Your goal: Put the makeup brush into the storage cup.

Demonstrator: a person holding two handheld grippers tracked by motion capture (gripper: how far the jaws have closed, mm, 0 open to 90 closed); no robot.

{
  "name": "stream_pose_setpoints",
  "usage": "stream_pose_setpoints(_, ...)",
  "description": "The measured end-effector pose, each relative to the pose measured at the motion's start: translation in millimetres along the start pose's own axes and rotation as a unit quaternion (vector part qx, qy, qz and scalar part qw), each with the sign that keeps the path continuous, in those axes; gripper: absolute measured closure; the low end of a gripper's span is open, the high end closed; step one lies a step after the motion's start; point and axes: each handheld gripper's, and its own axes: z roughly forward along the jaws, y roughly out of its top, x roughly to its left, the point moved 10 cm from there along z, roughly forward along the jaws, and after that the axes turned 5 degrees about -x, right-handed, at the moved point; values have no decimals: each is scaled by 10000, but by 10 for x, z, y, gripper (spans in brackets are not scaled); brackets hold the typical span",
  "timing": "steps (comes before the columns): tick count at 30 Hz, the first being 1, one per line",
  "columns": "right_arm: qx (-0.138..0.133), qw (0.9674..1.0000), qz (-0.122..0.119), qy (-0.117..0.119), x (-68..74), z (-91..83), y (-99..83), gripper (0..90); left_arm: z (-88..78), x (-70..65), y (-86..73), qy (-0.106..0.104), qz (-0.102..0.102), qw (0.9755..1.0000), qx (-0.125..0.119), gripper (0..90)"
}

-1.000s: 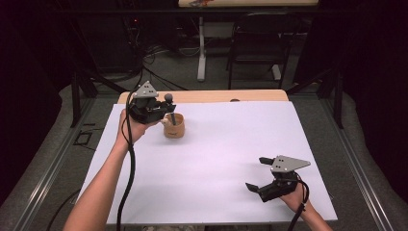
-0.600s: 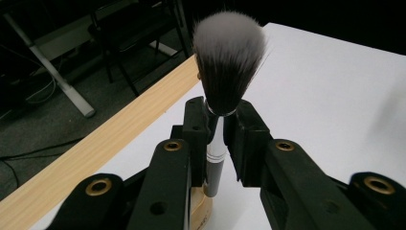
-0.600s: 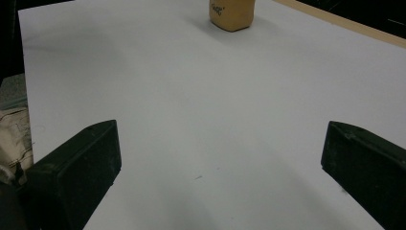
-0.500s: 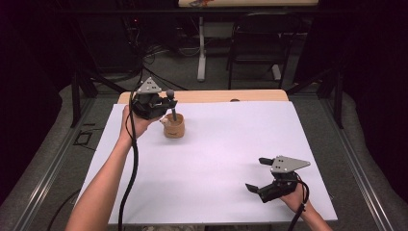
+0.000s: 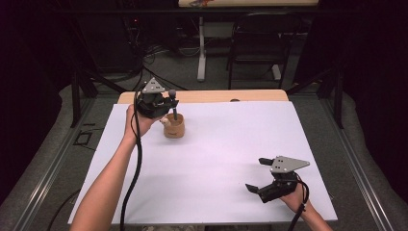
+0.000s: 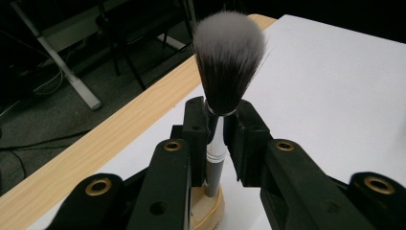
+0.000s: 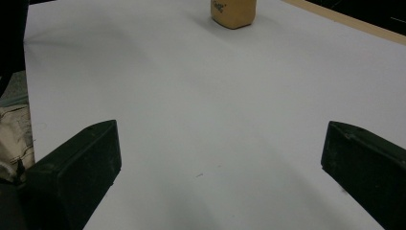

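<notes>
A makeup brush (image 6: 225,67) with dark bristles tipped white and a silver handle stands upright, bristles up. My left gripper (image 6: 216,125) is shut on its handle just below the bristles. The handle's lower end reaches down into a small wooden cup (image 5: 173,127) at the table's far left; the cup's rim (image 6: 207,207) shows under the jaws. In the high view the left gripper (image 5: 169,106) hangs just above and left of the cup. My right gripper (image 5: 256,175) rests near the front right, open, with nothing between its jaws. The cup (image 7: 233,12) also appears far ahead of it.
A white sheet (image 5: 231,149) covers the wooden table (image 5: 216,96), whose bare edge runs along the far side. A chair (image 5: 255,48) and a table leg (image 5: 202,53) stand on the floor beyond. Black cables trail from both grippers.
The left gripper with the brush has shifted slightly, rising a little and drawing closer over the cup. The right gripper has not moved.
</notes>
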Motion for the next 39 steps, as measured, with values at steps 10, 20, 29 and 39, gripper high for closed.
stream_pose_setpoints(10,7,10000,-11,-21,-1,0,0,0,62,51,-55,72,-93,9999,-7,781)
stream_pose_setpoints(20,51,10000,-14,-27,-3,1,-9,0,110,118,-136,146,-202,9997,32,781)
stream_pose_setpoints(29,65,10000,-37,-20,-1,5,-13,0,176,143,-203,185,-275,9994,83,780)
stream_pose_setpoints(39,78,10000,-40,0,3,10,-17,0,254,188,-308,234,-436,9986,177,773)
